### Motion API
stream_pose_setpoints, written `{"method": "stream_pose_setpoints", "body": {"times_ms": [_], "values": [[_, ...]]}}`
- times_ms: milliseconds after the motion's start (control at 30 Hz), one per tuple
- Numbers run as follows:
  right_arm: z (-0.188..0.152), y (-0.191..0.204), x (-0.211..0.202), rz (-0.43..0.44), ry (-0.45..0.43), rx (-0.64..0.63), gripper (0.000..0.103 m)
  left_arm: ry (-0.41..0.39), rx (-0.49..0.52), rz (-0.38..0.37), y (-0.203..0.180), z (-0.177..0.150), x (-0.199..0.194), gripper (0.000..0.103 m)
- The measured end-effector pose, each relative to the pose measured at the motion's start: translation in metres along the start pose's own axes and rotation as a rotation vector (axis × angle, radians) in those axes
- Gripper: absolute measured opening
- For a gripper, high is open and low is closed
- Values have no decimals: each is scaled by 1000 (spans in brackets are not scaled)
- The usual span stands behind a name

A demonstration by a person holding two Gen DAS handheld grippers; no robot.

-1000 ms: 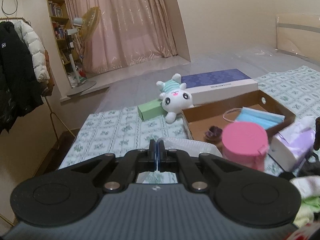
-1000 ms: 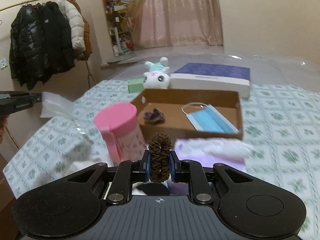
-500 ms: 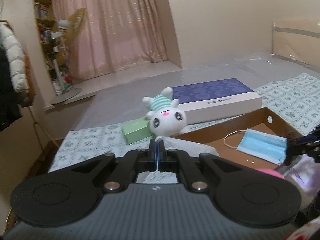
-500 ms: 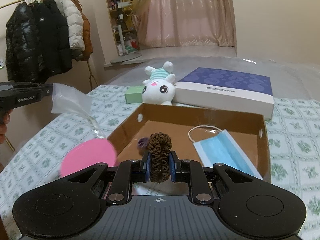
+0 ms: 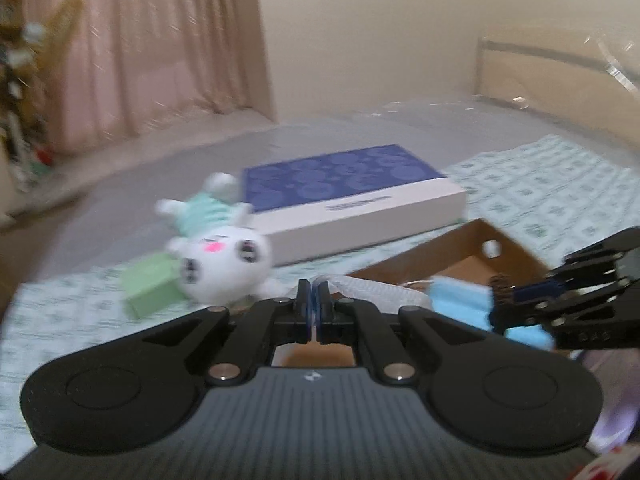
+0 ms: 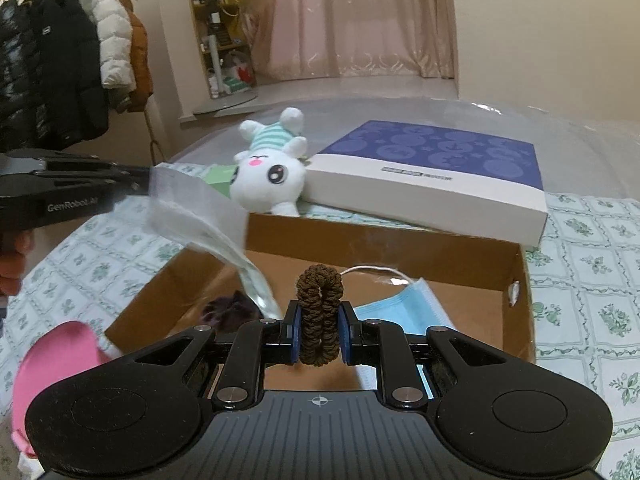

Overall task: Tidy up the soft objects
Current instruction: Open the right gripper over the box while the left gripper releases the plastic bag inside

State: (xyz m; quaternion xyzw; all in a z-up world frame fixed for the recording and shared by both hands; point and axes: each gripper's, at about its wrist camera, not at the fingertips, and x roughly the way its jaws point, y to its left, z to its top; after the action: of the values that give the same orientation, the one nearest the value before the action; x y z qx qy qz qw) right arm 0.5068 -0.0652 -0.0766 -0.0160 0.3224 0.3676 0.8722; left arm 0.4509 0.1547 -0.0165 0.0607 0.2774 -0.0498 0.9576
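Right wrist view: the right gripper is closed on a brown coiled fabric hair tie, its blue pads pinching the loop's two sides so the top stands clear above the fingers, poised over the open brown cardboard box. The hair tie looks light, soft and springy; it should squash rather than slip, and the present hold across its middle seems secure. To the left, the left gripper has its jaws pressed tight on the corner of a clear plastic bag, which droops limp toward the box's near left side. The film looks thin, slick and likely to slide or tear, so an edge or corner is probably the best purchase.

Inside the box lie a pale blue pleated face mask with a white ear loop and a dark purple scrunchie, leaving bare cardboard floor between them where the hair tie could land. The box's walls are low; its far wall sits just in front of a white plush bunny in a striped teal outfit and a flat white box with a blue patterned lid. A pink round-lidded container sits just outside the near left corner, narrowing the approach on that side. The left wrist view is motion-blurred.
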Motion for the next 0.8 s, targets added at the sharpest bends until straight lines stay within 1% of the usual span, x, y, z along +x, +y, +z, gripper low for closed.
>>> {"method": "stream_pose_setpoints", "body": {"times_ms": [33,67,100,133,167,267,433,633,667,700,733,767,800], "values": [[0,-3,1,-6,1,1,19,10,-15,-29,2,0,6,9],[-1,-5,1,-11,4,3,19,26,-27,-59,3,0,13,16],[-2,-8,2,-16,8,6,19,41,-31,-74,4,0,18,22],[-2,-10,3,-20,13,9,19,50,-31,-72,4,-1,22,30],[-3,-12,3,-25,19,12,19,57,-27,-61,5,-4,25,33],[-7,-16,3,-29,34,17,19,87,-21,-65,8,-13,28,34],[-10,-14,4,-27,44,20,19,120,-75,-64,22,-31,19,34],[-7,-2,7,-13,45,-11,19,144,-114,-54,35,-42,6,34],[-6,-1,9,-13,49,-15,25,145,-119,-53,35,-44,3,34],[-5,1,11,-15,53,-15,34,144,-124,-55,36,-45,1,34],[-5,2,12,-22,54,-12,55,143,-127,-56,37,-46,-1,34],[-4,2,12,-28,43,-8,66,141,-129,-57,37,-46,-2,34],[-5,3,11,-28,22,-9,66,139,-129,-56,38,-46,-3,34]]}}
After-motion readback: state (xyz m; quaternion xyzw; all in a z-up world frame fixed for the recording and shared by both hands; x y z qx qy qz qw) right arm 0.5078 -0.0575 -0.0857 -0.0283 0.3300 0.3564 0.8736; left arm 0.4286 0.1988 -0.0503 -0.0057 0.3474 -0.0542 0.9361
